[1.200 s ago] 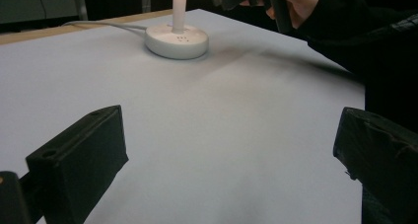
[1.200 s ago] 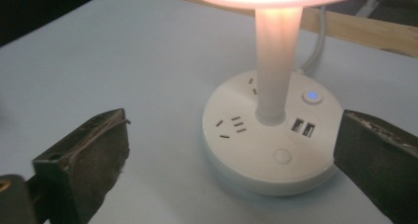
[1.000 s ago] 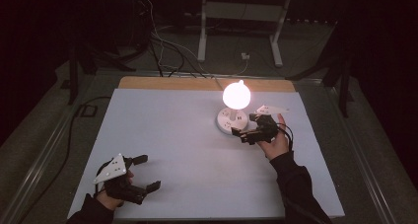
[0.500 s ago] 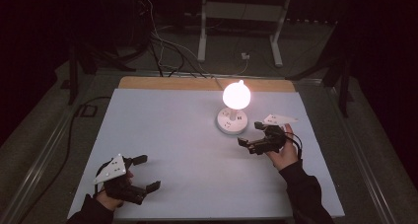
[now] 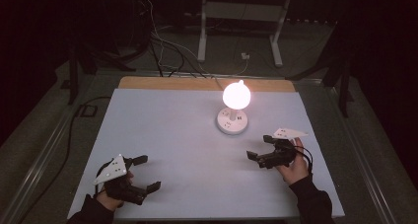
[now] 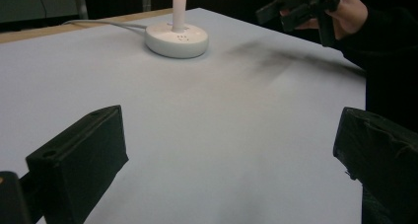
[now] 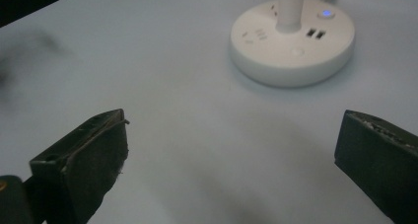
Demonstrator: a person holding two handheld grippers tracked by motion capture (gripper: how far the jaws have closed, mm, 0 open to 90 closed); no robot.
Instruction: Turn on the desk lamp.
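- White and glowing, the desk lamp (image 5: 235,96) stands right of centre toward the far half of the pale table top (image 5: 172,130); its lit globe sits on a short stem above a round white base (image 5: 232,122).
- In the right gripper view that base (image 7: 293,41) shows two USB ports, a small blue light and some sockets on its top face.
- A white cord (image 5: 204,76) runs from the lamp over the far wooden edge (image 5: 162,83) of the table toward the dark floor, where more cables (image 5: 157,41) lie tangled.
- Beyond the table stands a light-coloured metal frame (image 5: 241,17) on two feet.
- The right gripper (image 5: 260,148) hangs near the table's right side, close to the lamp base but apart from it, jaws spread wide with nothing between them; the person's right hand (image 5: 295,165) grips it from behind, and a grey three-cornered plate (image 5: 288,133) tops it.
- The left gripper (image 5: 146,172) sits at the near left corner, well apart from the lamp, jaws also wide and holding nothing; its own plate (image 5: 111,168) faces up, with the left hand (image 5: 111,194) below it.
- Bare table surface lies between each gripper and the lamp, with nothing in the way.
- From the left gripper view, the right gripper (image 6: 296,7) shows beyond the lamp base (image 6: 176,38), casting a soft shadow (image 6: 281,61) on the table.
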